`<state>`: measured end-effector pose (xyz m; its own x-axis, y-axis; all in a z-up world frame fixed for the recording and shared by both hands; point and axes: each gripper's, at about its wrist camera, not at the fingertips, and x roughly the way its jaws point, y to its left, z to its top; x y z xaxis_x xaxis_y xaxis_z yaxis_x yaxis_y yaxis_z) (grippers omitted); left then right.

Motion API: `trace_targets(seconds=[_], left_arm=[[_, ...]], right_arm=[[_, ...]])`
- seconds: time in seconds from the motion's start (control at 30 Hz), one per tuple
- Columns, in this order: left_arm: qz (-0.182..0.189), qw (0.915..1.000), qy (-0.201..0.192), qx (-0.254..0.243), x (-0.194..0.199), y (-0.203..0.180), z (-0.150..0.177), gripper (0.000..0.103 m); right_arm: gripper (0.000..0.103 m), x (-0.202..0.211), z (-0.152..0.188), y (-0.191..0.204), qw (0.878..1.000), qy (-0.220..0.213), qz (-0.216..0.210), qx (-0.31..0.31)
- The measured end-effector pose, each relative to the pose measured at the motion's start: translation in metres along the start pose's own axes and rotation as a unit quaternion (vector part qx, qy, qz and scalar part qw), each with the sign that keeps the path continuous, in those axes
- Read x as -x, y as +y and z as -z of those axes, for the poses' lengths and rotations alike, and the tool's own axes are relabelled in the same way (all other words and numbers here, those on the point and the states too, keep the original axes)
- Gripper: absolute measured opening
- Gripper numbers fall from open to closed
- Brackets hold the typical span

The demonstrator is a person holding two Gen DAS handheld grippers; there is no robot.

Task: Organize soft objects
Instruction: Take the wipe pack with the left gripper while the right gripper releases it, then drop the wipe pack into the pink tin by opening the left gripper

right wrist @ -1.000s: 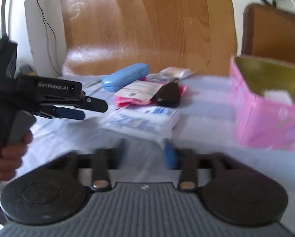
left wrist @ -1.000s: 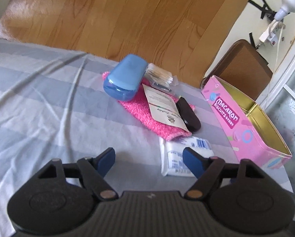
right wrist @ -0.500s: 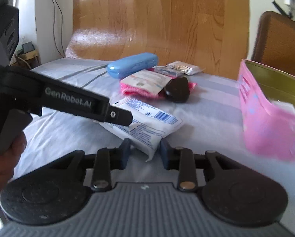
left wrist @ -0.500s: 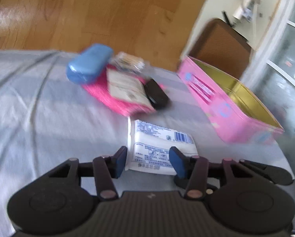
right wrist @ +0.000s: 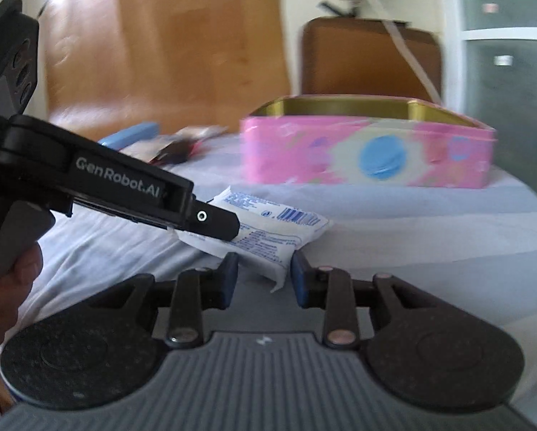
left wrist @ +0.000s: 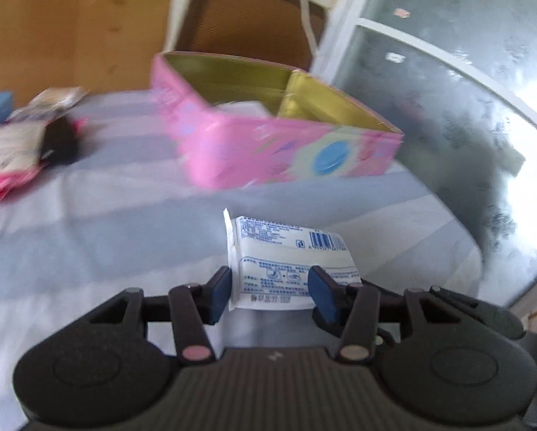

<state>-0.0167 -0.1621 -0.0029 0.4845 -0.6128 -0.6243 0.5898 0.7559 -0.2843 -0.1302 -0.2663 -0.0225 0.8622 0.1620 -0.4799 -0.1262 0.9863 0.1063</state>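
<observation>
A white tissue pack (left wrist: 286, 262) with blue print is held between the blue pads of my left gripper (left wrist: 270, 289), lifted above the striped bedsheet. In the right wrist view the same pack (right wrist: 268, 230) hangs from the left gripper's black fingers (right wrist: 214, 221), and its lower corner sits between the pads of my right gripper (right wrist: 263, 278), which stand close on either side of it. The open pink tin box (left wrist: 268, 136) lies just beyond the pack; it also shows in the right wrist view (right wrist: 369, 151). Something white lies inside it.
A pink cloth (left wrist: 3, 183) with a paper packet, a dark case and a blue case (right wrist: 132, 134) lies at the left. A brown chair back (right wrist: 369, 61) stands behind the tin. A frosted glass door (left wrist: 448, 107) is at the right. Wooden floor lies beyond the bed.
My left gripper has shut on the tissue pack, lifted it and swung right toward the pink tin. The right gripper has followed, staying at the pack's lower corner.
</observation>
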Motion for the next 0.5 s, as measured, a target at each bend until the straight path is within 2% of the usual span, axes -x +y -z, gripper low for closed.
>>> trace_targets(seconds=[0.1, 0.27, 0.37, 0.5], left_arm=[[0.016, 0.9987, -0.039, -0.028, 0.006, -0.023, -0.028, 0.047], [0.022, 0.9929, -0.096, -0.067, -0.008, -0.051, -0.091, 0.050], [0.017, 0.9938, -0.094, -0.057, -0.041, -0.052, -0.122, 0.050], [-0.002, 0.9953, -0.081, -0.053, -0.088, -0.052, -0.141, 0.050]], right_arm=[[0.035, 0.009, -0.002, -0.022, 0.999, -0.021, 0.024, -0.024], [0.036, 0.023, -0.039, -0.043, 0.991, -0.113, 0.070, 0.001], [0.036, 0.012, -0.066, -0.064, 0.984, -0.149, 0.099, 0.015], [0.036, -0.022, -0.088, -0.100, 0.982, -0.148, 0.119, -0.009]])
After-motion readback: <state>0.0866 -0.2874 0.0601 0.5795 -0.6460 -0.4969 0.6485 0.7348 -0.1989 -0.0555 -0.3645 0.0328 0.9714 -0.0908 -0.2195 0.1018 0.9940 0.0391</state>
